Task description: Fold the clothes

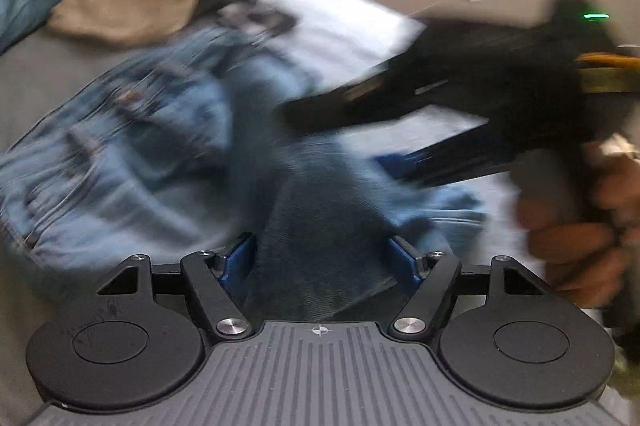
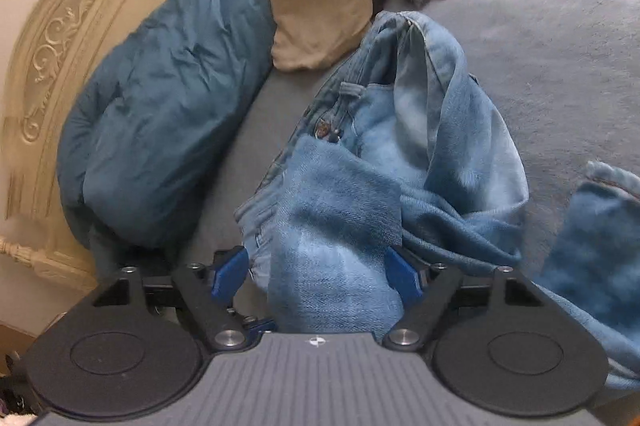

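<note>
Bed [image 2: 540, 5]: jeans [image 2: 400, 145] between hand-held gripper [image 2: 320, 272] fingers

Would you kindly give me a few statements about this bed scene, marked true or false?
1. Denim lies between the right tongs. True.
2. The jeans are neatly folded. False: they lie crumpled.
3. A tan cushion leans on the blue pillow. True.
4. The headboard is plain black. False: it is cream with carved scrolls.
5. The left tongs are shut tight. False: the jaws stand apart, denim between them.
</note>
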Demonstrator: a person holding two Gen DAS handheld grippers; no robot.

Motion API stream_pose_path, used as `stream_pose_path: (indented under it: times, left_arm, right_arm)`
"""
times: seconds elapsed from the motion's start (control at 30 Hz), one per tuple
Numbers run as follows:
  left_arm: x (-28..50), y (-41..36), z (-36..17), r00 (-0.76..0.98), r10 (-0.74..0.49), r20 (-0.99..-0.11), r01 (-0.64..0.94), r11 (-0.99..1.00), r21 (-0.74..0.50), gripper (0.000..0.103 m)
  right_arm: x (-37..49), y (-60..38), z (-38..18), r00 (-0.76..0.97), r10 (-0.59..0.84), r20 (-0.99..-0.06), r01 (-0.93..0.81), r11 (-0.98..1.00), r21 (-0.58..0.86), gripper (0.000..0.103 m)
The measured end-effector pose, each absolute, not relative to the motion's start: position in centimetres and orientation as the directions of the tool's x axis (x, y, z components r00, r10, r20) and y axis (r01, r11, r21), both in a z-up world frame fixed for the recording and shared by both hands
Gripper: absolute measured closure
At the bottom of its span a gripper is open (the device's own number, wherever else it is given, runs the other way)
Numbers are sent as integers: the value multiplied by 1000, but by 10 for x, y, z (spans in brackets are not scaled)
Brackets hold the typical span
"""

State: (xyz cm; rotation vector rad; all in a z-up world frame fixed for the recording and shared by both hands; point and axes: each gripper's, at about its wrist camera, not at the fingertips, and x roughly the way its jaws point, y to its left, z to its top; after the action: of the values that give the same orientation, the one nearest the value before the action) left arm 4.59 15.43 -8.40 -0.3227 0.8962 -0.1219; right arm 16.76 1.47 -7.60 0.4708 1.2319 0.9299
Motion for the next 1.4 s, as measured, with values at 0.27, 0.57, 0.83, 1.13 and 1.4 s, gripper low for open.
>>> stream_pose_path:
  times: [0.27, 0.57, 0.83, 1.13, 1.4]
  left_arm:
    - [52, 167, -100, 596, -224, -771, -105, 930, -351, 32]
    - [50, 159, -105, 615, -162, -771, -127, 945, -300, 32]
    - [36, 124, -70, 727, -124, -675, -34, 976, -217, 36]
    - [4, 49, -34, 634, -562, -531, 442, 827, -348, 33]
    - [1, 44, -51, 558, -523, -644, 414, 848, -330, 33]
  right_arm:
    - [146, -150, -55, 359, 809, -466, -143, 541, 829, 23]
    - [129, -188, -165, 333, 725, -603, 249, 549, 798, 21]
    - [117, -163, -119, 421, 737, -529, -18, 590, 807, 92]
    - [22, -321, 70, 846, 416, -333, -198, 825, 529, 92]
    - [-21, -403, 41, 828, 223, -514, 59, 877, 476, 89]
